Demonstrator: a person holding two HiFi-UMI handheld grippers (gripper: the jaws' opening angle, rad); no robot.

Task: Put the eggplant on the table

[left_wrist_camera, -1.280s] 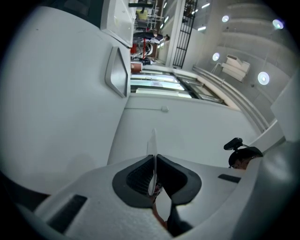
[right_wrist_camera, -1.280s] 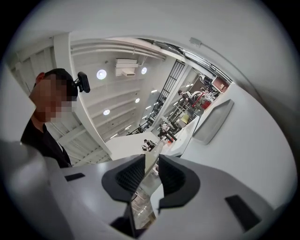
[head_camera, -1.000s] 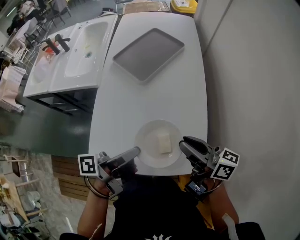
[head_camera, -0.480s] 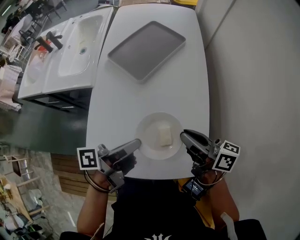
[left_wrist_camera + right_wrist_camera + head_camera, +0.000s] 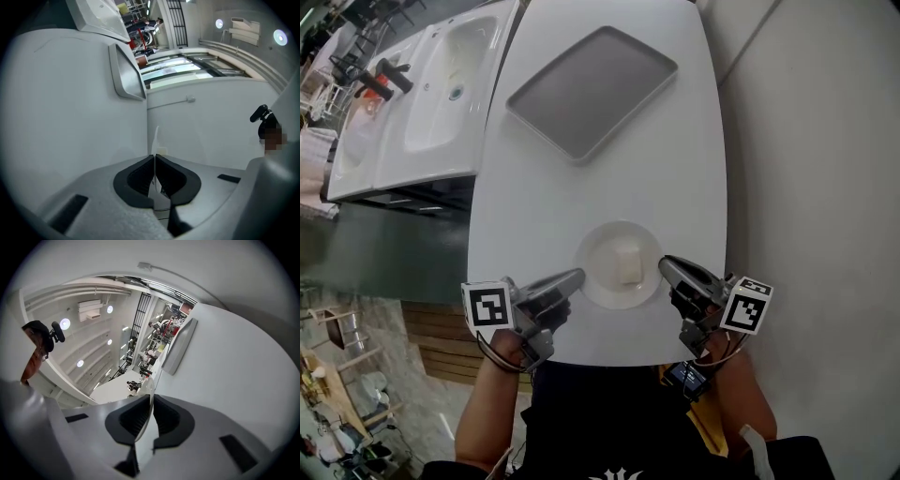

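No eggplant shows in any view. A white plate [image 5: 619,230] with a pale cream block [image 5: 628,264] on it is at the near end of the white table [image 5: 600,187]. My left gripper [image 5: 578,277] is shut on the plate's left rim, seen as a thin white edge [image 5: 155,138] between the pads of the left gripper [image 5: 154,158]. At the right rim is my right gripper [image 5: 664,265]. Its jaws are closing, and in the right gripper view [image 5: 151,398] the pads press on the rim [image 5: 149,386]. Whether the plate rests on the table, I cannot tell.
A grey rectangular tray [image 5: 591,91] lies at the table's far end, also seen as the tray [image 5: 127,77] and the tray [image 5: 180,347]. A white sink unit [image 5: 441,89] stands left of the table. A wall runs along the right.
Both grippers have come down with the plate between them. The plate, which overhung the near table edge, is now farther in over the table.
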